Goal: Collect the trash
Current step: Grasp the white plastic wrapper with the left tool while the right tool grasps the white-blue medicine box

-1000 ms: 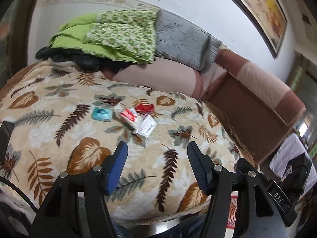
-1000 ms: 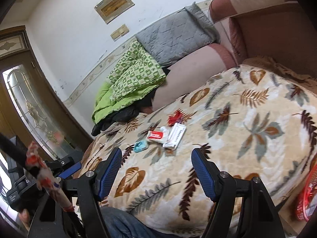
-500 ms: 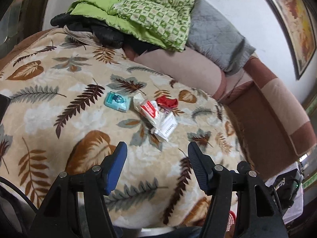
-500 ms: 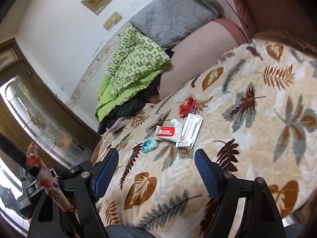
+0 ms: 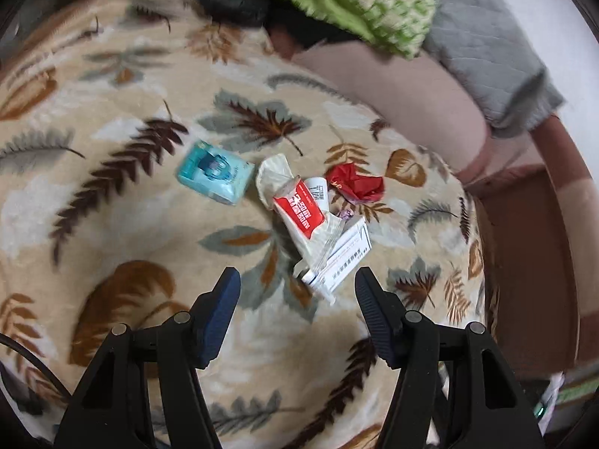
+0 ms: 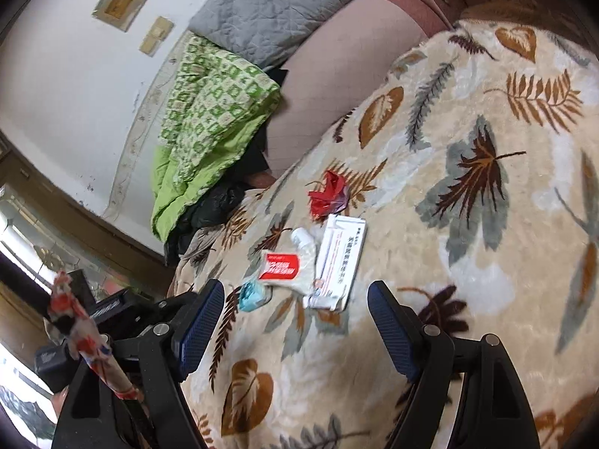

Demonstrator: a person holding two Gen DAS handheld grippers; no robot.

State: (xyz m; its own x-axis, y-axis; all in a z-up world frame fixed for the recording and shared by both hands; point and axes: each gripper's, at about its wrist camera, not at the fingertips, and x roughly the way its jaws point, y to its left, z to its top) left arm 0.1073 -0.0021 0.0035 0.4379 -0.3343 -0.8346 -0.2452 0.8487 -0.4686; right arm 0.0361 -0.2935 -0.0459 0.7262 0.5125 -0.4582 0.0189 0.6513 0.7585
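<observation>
Plush, matt leaf-print blanket (image 5: 112, 224); glossy crinkled red wrapper (image 5: 355, 185); shiny plastic teal packet (image 5: 215, 172); smooth paper white box (image 5: 338, 262); quilted grey cloth pillow (image 6: 269, 11).

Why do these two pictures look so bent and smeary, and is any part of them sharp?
Left wrist view: fisheye lens bulges the leaf-print blanket; the green quilt at the top is motion-smeared, while the red wrapper and left gripper stay fairly crisp. Right wrist view: same curved, dark-cornered frame; the white box is readable, the right gripper sharp, the blanket's right edge blurred.
</observation>
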